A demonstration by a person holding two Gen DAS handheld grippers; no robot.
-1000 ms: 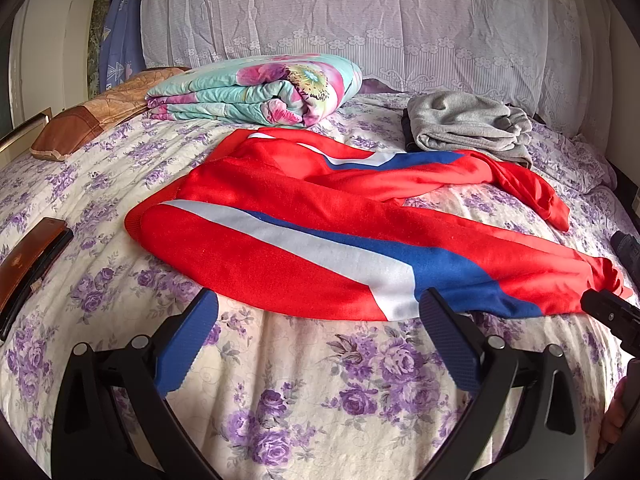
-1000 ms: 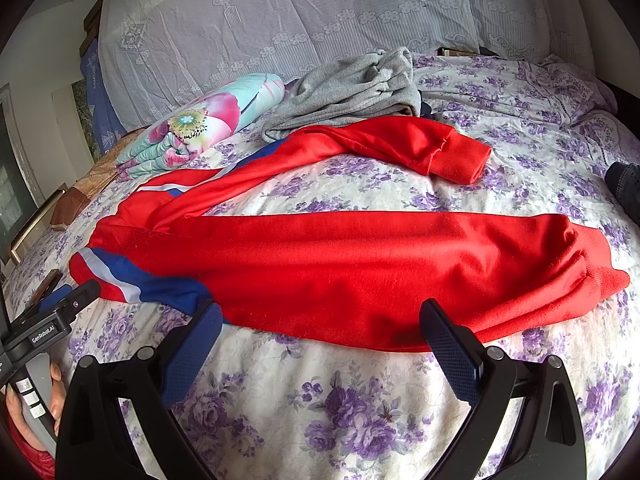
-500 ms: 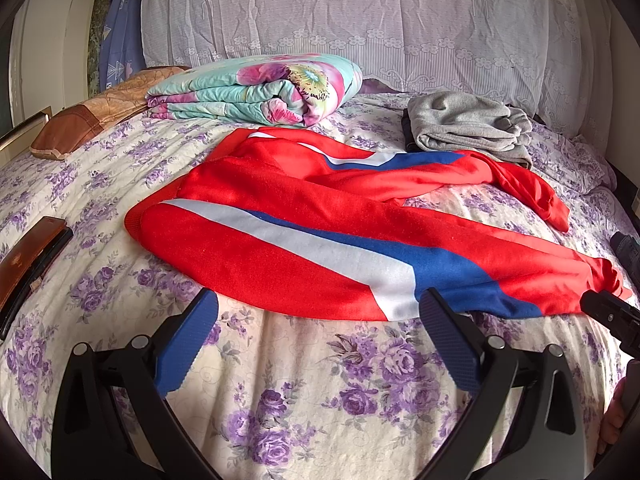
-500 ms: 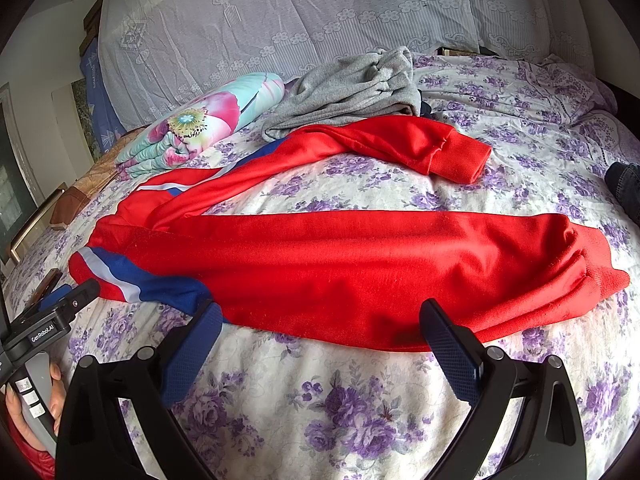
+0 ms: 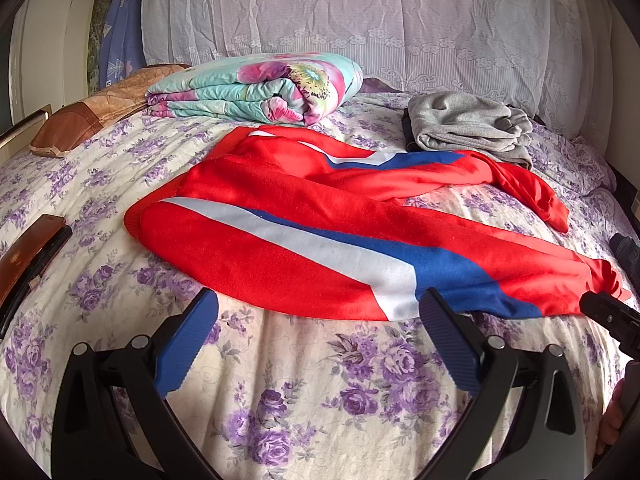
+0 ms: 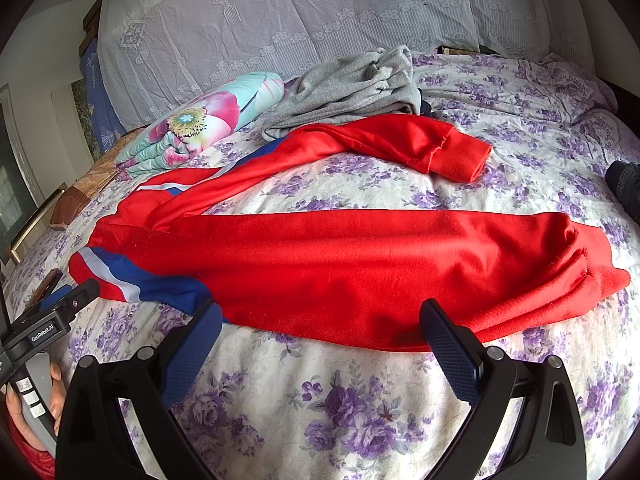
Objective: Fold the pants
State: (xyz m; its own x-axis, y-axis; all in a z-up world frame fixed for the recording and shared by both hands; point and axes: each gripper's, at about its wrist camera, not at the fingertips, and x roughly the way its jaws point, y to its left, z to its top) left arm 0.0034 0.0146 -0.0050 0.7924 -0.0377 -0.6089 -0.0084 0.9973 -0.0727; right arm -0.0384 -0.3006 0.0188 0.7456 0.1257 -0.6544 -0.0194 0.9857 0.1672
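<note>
Red pants [image 5: 328, 220] with white and blue stripes lie spread on the floral bedspread [image 5: 304, 380], legs apart, waist to the left. My left gripper [image 5: 318, 312] is open and empty, just short of the near edge by the waist and stripe. In the right wrist view the near leg of the pants [image 6: 360, 264] lies across the frame, its cuff at the right. My right gripper [image 6: 320, 320] is open and empty at that leg's near edge. The far leg's cuff [image 6: 460, 156] lies further back.
A folded floral quilt [image 5: 260, 88] and a grey garment [image 5: 464, 128] lie behind the pants. A brown pillow [image 5: 88, 120] is at the far left. A brown wooden board [image 5: 28, 256] lies at the left edge. A dark denim item [image 6: 624, 188] is at the right.
</note>
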